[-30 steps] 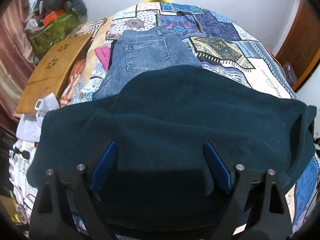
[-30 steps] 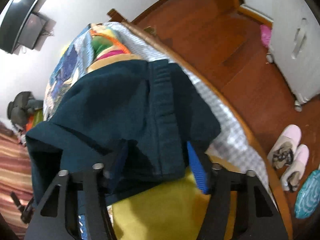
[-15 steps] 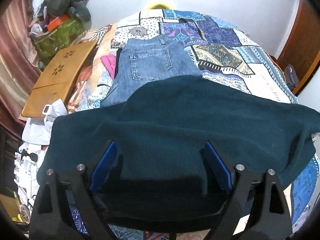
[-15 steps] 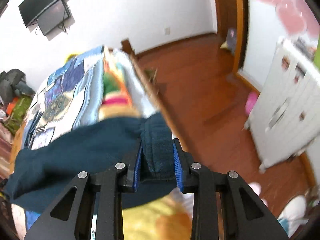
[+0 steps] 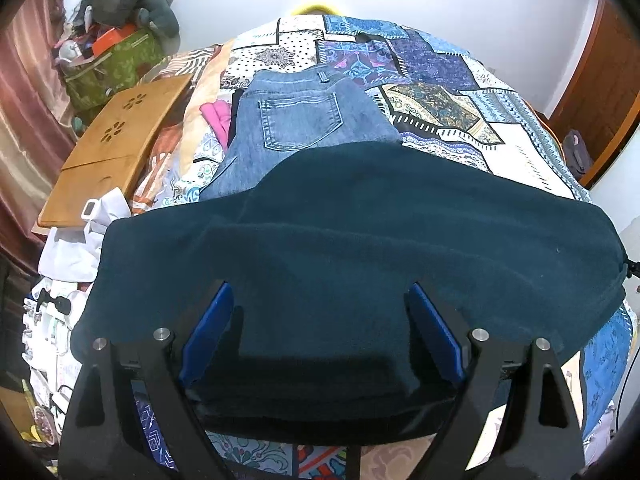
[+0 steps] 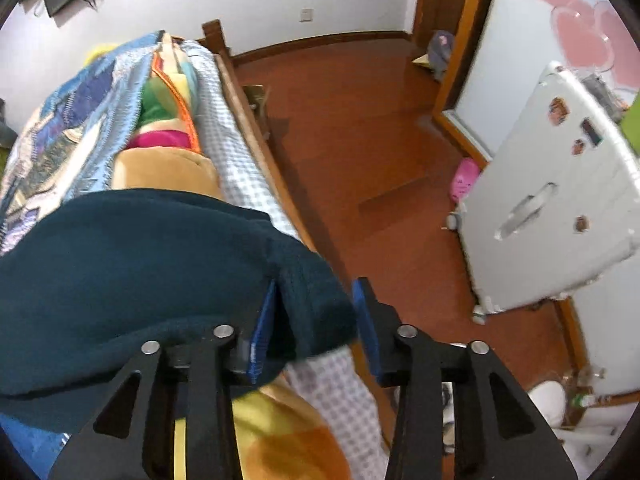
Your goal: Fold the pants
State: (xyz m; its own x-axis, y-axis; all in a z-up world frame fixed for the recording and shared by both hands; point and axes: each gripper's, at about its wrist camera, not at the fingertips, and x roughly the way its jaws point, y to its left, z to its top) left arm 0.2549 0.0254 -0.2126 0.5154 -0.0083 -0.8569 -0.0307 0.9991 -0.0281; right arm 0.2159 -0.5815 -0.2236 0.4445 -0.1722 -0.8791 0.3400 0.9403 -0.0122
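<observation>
Between both tools' spread fingers lie the teal pants (image 5: 360, 240).

The dark green pants (image 5: 360, 248) cover the lower part of the jeans (image 5: 304, 128) and much of the quilt (image 5: 436, 76). Their near edge is hidden behind the left gripper (image 5: 320, 340).

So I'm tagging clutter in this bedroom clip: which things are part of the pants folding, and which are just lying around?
Part of the job:
- dark teal pants
- left gripper, open over the pants
- right gripper, open around the pants' end
- patchwork bedspread underneath

Lying about:
- blue jeans
- wooden lap tray
- green bag
- white cabinet
</observation>
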